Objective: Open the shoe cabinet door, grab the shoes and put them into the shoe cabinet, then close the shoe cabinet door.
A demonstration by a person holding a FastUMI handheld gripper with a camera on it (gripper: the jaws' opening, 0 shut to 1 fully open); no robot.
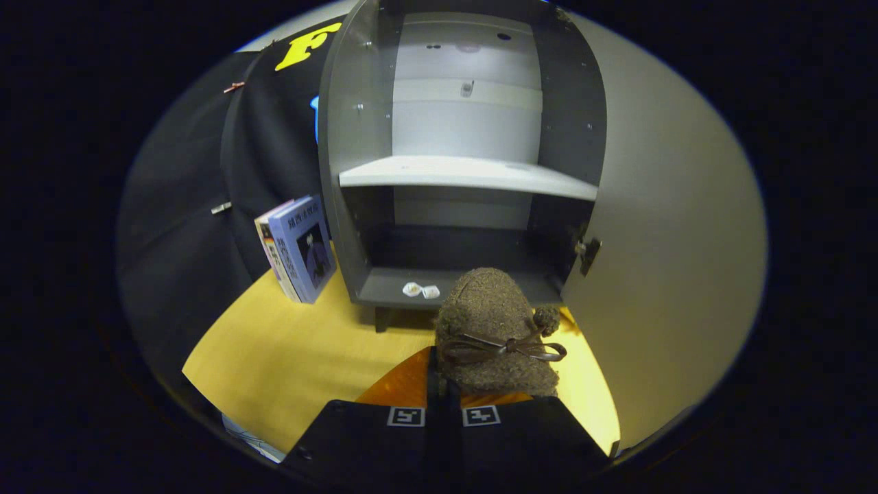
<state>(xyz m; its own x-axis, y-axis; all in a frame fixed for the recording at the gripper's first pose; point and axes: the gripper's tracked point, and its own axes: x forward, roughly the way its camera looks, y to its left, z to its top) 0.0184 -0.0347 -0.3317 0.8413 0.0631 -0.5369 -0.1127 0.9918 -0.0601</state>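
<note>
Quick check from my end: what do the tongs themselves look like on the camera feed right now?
The tongs are two broad, matte black fingers lying side by side. Each carries a small square tag, white with a black blocky pattern, near its inner edge. No cable or sleeve is visible.

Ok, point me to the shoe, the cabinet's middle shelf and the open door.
shoe (pixel 495 322), gripper view, on its fuzzy brown upper, held by the gripper (pixel 444 391).
middle shelf (pixel 466 171), gripper view, on its pale top.
open door (pixel 672 261), gripper view, on its inner face.
</note>
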